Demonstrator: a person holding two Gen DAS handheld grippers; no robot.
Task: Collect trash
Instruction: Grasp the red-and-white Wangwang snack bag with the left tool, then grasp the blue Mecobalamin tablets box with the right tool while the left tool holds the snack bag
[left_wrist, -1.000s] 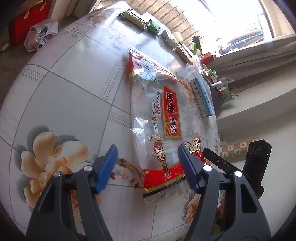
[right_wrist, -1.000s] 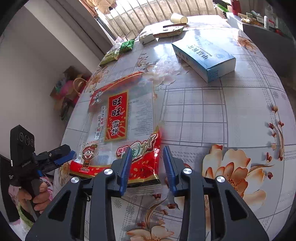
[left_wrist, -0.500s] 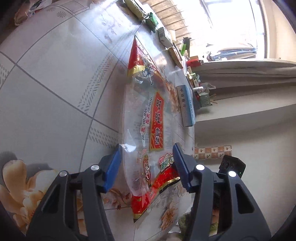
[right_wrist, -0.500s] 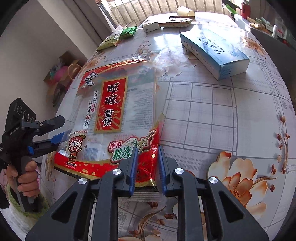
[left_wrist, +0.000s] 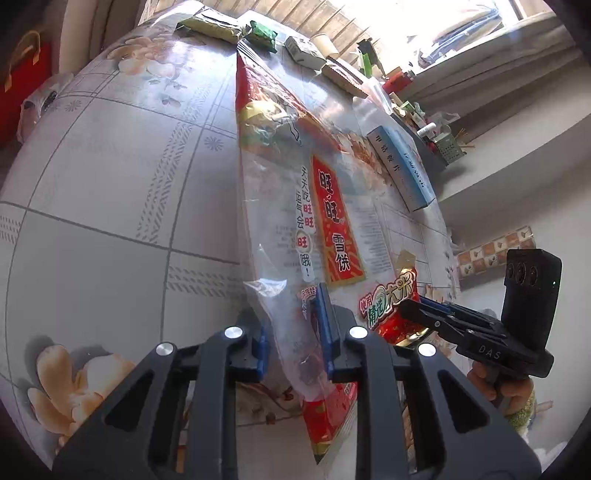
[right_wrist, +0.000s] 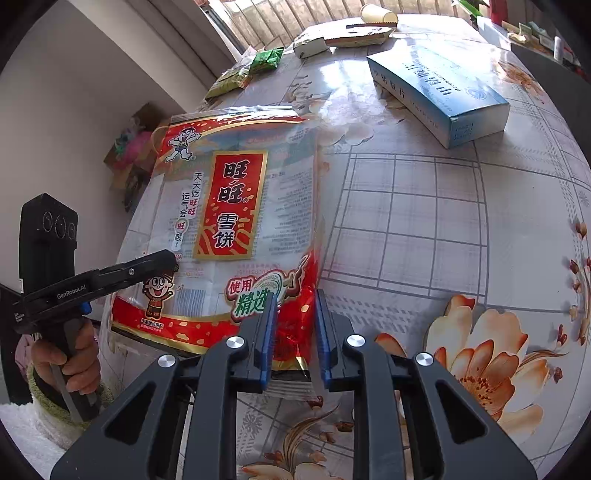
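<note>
A large, empty red-and-clear rice cracker bag lies on the floral table, its near end lifted. My right gripper is shut on the bag's red bottom right corner. My left gripper is shut on the bag's crumpled clear left edge. The bag also shows in the left wrist view, stretching away from the fingers. Each gripper shows in the other's view: the left one at the bag's left side, the right one at its right corner.
A blue-and-white box lies on the table to the right of the bag. Green packets, a small carton, a flat cardboard piece and a paper cup sit at the far edge. A cluttered shelf is beyond.
Both grippers have closed onto the near end of the bag, the left on its left edge and the right on its right corner. The bag's near end has lifted and bunched.
</note>
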